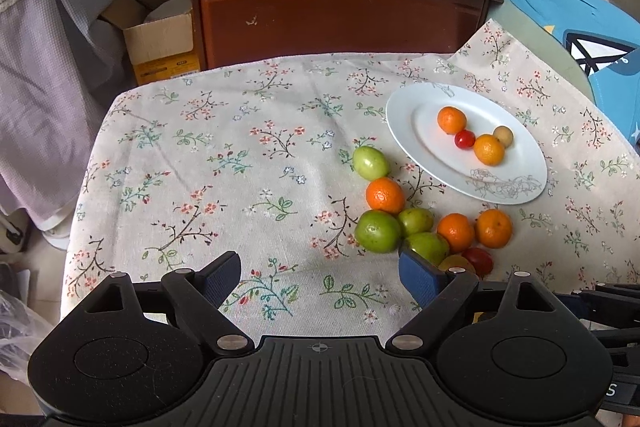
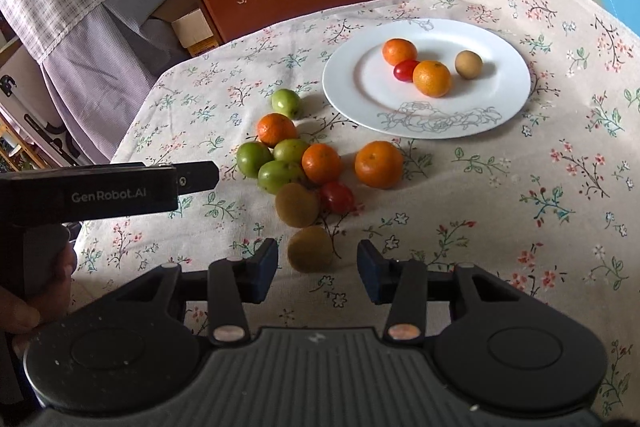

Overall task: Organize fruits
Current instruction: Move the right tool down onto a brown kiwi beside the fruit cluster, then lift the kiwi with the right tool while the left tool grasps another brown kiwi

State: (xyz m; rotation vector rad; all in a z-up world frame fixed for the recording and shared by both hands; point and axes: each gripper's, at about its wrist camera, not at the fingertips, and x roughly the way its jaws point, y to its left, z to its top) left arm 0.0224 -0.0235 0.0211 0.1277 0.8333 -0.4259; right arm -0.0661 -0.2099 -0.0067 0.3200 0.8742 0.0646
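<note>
A white plate [image 2: 348, 87] [image 1: 404, 123] at the back right of the flowered cloth holds two oranges, a red tomato [image 2: 406, 70] and a small brown fruit [image 2: 469, 64]. In front of it on the cloth lies a cluster of green fruits [image 2: 253, 158] [image 1: 377, 230], oranges [image 2: 378, 163] [image 1: 385, 195], a tomato [image 2: 337, 197] and two brown fruits. My right gripper [image 2: 318, 269] is open, and the nearest brown fruit [image 2: 310, 249] lies just ahead of its tips, untouched. My left gripper [image 1: 320, 275] is open over bare cloth, its right finger [image 1: 418, 277] beside the cluster.
A brown wooden cabinet [image 1: 332, 11] stands behind the table, with an open cardboard box [image 1: 160, 43] to its left and a blue cushion [image 1: 580, 27] at the right. The left gripper's body [image 2: 120, 189] and a hand [image 2: 36, 291] fill the left of the right wrist view.
</note>
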